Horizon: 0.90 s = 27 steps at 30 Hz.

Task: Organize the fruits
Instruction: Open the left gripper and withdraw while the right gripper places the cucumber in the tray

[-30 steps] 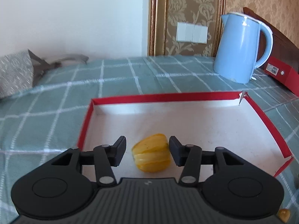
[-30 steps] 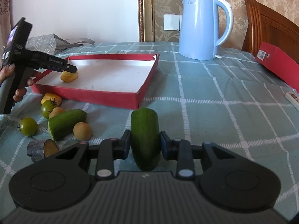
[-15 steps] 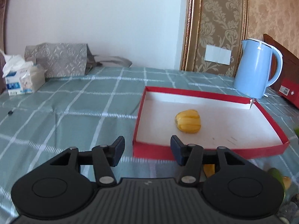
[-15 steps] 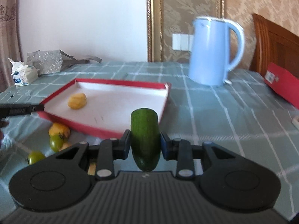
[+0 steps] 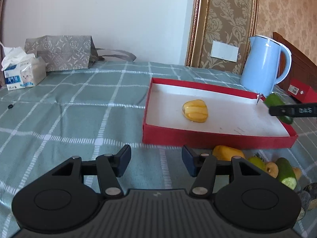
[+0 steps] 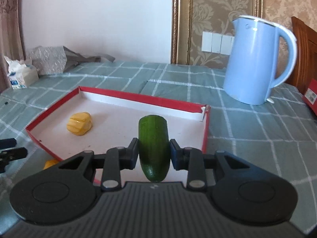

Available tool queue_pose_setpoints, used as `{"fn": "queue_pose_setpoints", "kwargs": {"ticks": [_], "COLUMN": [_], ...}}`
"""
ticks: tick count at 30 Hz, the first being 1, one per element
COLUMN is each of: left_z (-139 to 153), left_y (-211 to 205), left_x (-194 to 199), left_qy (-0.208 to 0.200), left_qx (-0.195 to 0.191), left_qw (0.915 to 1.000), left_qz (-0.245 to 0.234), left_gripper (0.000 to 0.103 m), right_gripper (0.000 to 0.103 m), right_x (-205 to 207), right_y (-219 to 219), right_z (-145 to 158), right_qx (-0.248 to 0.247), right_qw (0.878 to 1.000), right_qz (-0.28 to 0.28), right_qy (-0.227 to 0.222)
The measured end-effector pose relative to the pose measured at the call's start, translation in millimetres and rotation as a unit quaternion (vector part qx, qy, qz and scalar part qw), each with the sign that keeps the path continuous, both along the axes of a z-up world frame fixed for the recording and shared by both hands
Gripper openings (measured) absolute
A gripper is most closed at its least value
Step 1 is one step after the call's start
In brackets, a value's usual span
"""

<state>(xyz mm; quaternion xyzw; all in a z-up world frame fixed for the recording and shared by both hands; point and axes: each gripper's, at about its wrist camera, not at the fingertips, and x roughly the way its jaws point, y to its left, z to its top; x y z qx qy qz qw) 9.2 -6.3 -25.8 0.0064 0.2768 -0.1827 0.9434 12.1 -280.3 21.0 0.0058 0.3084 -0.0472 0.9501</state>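
Observation:
A red-walled tray (image 5: 218, 136) with a white floor holds one yellow ribbed fruit (image 5: 195, 111). My left gripper (image 5: 156, 154) hovers over the tablecloth in front of the tray's left corner, its jaws opening with nothing between them. My right gripper (image 6: 154, 146) is shut on a green cucumber piece (image 6: 153, 138), held upright above the tray's (image 6: 142, 98) near right part. The left wrist view shows that cucumber piece (image 5: 274, 101) at the tray's far right corner. In front of the tray lie a yellow piece (image 5: 227, 152), a green tomato (image 5: 256, 161) and another cucumber half (image 5: 286, 171).
A light blue kettle (image 5: 263, 63) stands behind the tray on the right. A tissue pack (image 5: 21, 73) and a patterned paper bag (image 5: 61, 52) sit at the far left. A flat red box (image 5: 301, 93) and a wooden chair are at the right edge.
My left gripper drew back out of the tray, leaving the yellow fruit inside, and its jaws widened. My right gripper lifted the cucumber piece off the cloth and carried it over the tray.

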Motion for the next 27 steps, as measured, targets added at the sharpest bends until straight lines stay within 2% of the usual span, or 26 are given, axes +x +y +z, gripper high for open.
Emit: {"fn": "queue_pose_setpoints", "kwargs": {"ticks": [9,14,18,24,25,26,27], "left_z": [-6,-7,-7,-7,-7,-7,-7], "left_y": [1,0,-1,-3,-4,-4,-5], "left_x": [7,8,8,7,6,6,6], "left_qy": [0.029,0.033,0.032,0.029,0.028,0.027,0.026], "left_qx": [-0.003,0.000,0.004,0.012,0.015,0.017,0.019], "left_qw": [0.9996,0.9994,0.9995,0.9995,0.9995,0.9995,0.9994], "left_qz": [-0.004,-0.004,-0.005,-0.007,-0.008,-0.009,-0.009], "left_gripper": [0.056,0.056,0.056,0.057,0.058,0.059,0.059], "right_gripper": [0.031,0.031,0.031,0.031,0.034,0.047,0.069], "right_x": [31,33,33,30,27,20,13], "right_y": [-2,-7,-4,-6,-7,-8,-9], "right_z": [-24,-24,-21,-23,-21,-16,-11], "right_qx": [-0.004,0.005,-0.009,0.004,0.007,0.011,0.013], "right_qw": [0.999,1.000,1.000,1.000,1.000,1.000,1.000], "right_qz": [-0.010,-0.018,-0.017,-0.015,-0.014,-0.015,-0.016], "right_qy": [0.032,0.022,0.015,0.007,0.001,-0.010,-0.023]}}
